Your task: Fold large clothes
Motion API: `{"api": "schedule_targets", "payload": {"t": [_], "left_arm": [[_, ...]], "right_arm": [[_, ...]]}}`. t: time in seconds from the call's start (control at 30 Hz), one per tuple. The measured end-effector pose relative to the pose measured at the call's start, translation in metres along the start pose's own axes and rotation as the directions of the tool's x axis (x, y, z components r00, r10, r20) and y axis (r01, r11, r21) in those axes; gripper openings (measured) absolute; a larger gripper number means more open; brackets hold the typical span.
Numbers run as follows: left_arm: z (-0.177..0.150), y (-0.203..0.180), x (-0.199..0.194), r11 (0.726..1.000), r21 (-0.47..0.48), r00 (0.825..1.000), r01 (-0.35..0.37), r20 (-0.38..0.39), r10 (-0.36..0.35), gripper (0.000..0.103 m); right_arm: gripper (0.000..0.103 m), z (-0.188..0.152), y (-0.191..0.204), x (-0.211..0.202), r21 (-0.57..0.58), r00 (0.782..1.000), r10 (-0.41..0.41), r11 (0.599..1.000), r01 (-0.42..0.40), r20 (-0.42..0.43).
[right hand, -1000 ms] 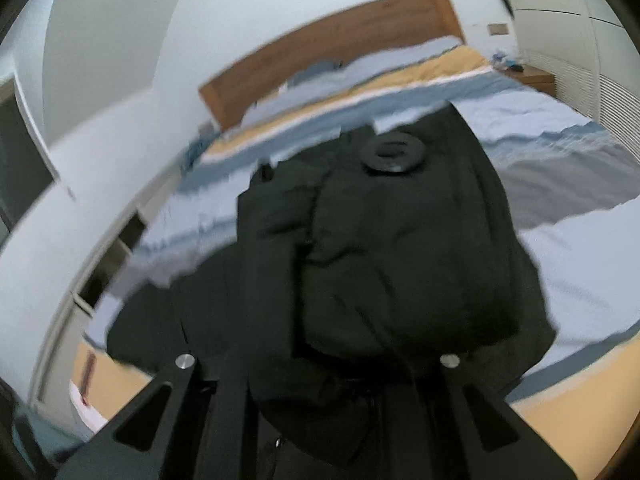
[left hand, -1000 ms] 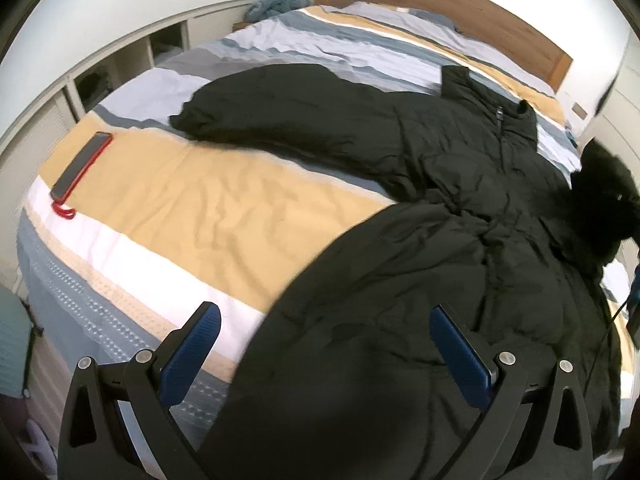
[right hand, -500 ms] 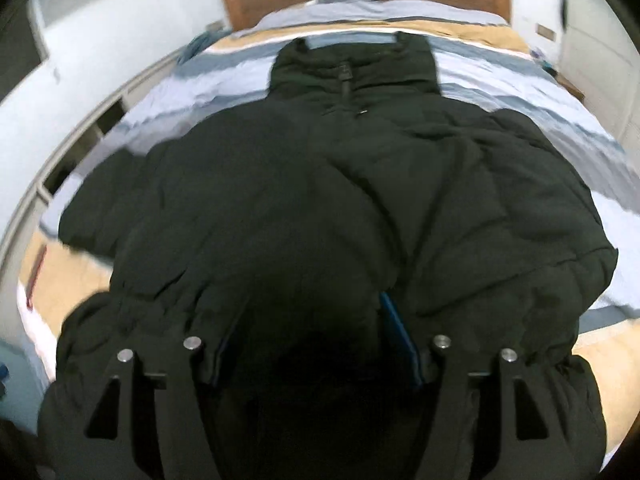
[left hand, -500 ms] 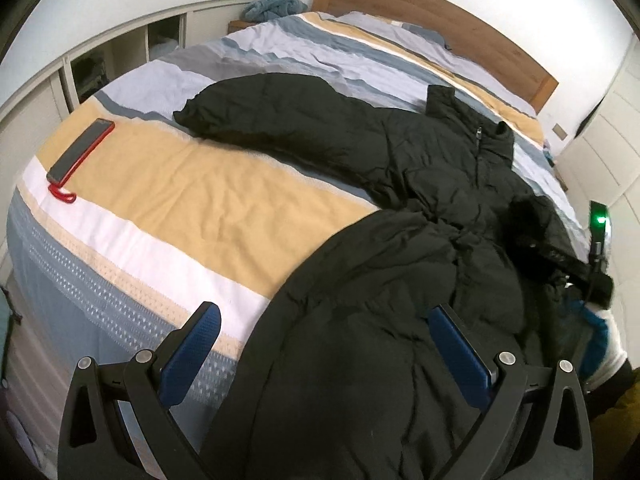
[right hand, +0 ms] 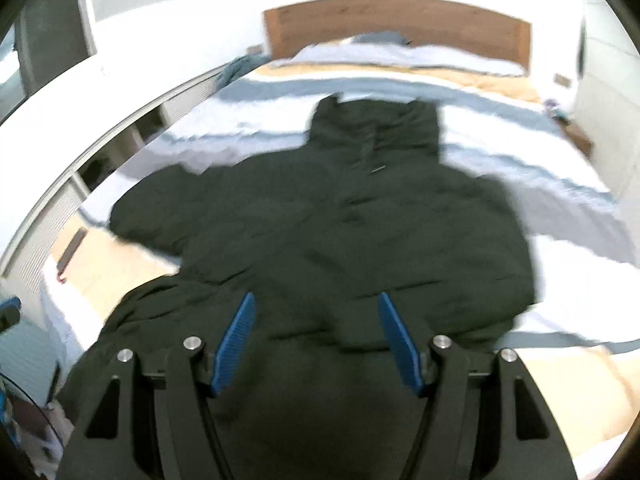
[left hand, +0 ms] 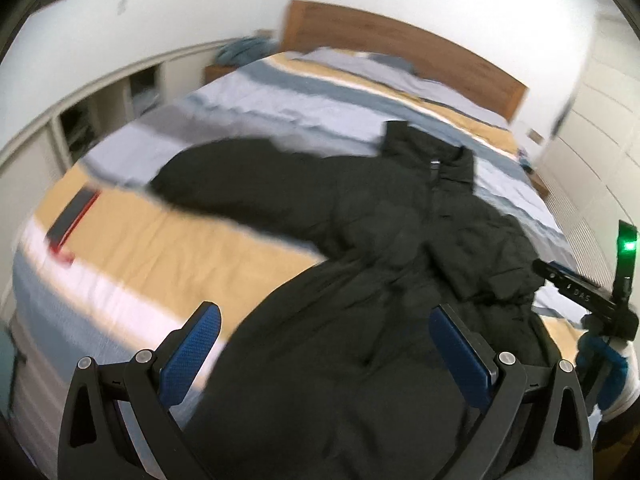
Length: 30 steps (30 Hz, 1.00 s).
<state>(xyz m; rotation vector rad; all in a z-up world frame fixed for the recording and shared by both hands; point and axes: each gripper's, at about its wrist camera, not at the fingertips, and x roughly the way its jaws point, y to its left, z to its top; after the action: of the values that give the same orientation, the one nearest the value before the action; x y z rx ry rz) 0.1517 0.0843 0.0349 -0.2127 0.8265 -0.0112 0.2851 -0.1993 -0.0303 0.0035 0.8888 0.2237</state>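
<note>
A large black padded jacket (left hand: 360,280) lies front-up on the striped bed, collar toward the headboard; it also fills the right wrist view (right hand: 340,232). Its left sleeve (left hand: 224,176) stretches out flat to the left. Its right sleeve (right hand: 480,248) is folded in over the body. My left gripper (left hand: 324,344) is open and empty above the jacket's lower hem. My right gripper (right hand: 316,332) is open and empty above the lower middle of the jacket. The right gripper's body with a green light (left hand: 592,296) shows at the right of the left wrist view.
The bed (left hand: 168,256) has yellow, white, grey and blue stripes and a wooden headboard (left hand: 400,40). A phone in a red case (left hand: 72,216) lies near the bed's left edge. Open shelves (left hand: 80,128) run along the left wall. White cupboards (left hand: 600,128) stand at the right.
The right gripper has let go of the right sleeve, opened, and drawn back from the jacket. The sleeve now lies folded over the body. The left gripper stayed open and lifted slightly.
</note>
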Motion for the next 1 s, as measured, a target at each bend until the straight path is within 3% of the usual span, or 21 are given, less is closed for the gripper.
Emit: {"api": "schedule_targets", "payload": {"t": [0.07, 0.23, 0.47, 0.6, 0.7, 0.83, 0.93, 1.0], "left_arm": [[0.016, -0.030, 0.012, 0.998, 0.056, 1.000, 0.015, 0.009, -0.016, 0.102], [0.053, -0.113, 0.088, 0.988, 0.126, 0.996, 0.086, -0.033, -0.082, 0.102], [0.067, -0.202, 0.225, 0.950, 0.270, 0.987, 0.159, -0.057, -0.149, 0.102], [0.049, -0.217, 0.300, 0.948, 0.257, 0.970, 0.190, -0.198, -0.141, 0.102], [0.039, -0.213, 0.308, 0.955, 0.224, 0.958, 0.195, -0.251, -0.137, 0.102], [0.027, -0.220, 0.297, 0.958, 0.214, 0.949, 0.190, -0.292, -0.123, 0.102], [0.015, -0.226, 0.290, 0.953, 0.257, 0.955, 0.163, -0.285, -0.086, 0.102], [0.014, -0.219, 0.291, 0.959, 0.238, 0.952, 0.155, -0.296, -0.081, 0.102]], "right_arm": [[0.063, 0.007, -0.029, -0.015, 0.003, 0.997, -0.075, 0.997, 0.075, 0.031], [0.063, 0.018, -0.087, -0.008, 0.041, 0.989, -0.144, 0.989, 0.142, 0.036], [0.063, 0.041, -0.148, 0.065, 0.028, 0.989, -0.138, 0.990, 0.137, 0.052], [0.063, 0.042, -0.168, 0.117, 0.036, 0.994, -0.109, 0.993, 0.108, 0.013], [0.063, 0.031, -0.173, 0.143, 0.039, 0.996, -0.075, 0.996, 0.077, -0.047], [0.063, 0.023, -0.172, 0.141, 0.045, 0.995, -0.047, 0.998, 0.051, -0.090], [0.063, 0.018, -0.171, 0.133, 0.046, 0.993, -0.037, 0.998, 0.042, -0.109], [0.063, 0.014, -0.173, 0.137, 0.048, 0.989, -0.042, 0.998, 0.050, -0.140]]}}
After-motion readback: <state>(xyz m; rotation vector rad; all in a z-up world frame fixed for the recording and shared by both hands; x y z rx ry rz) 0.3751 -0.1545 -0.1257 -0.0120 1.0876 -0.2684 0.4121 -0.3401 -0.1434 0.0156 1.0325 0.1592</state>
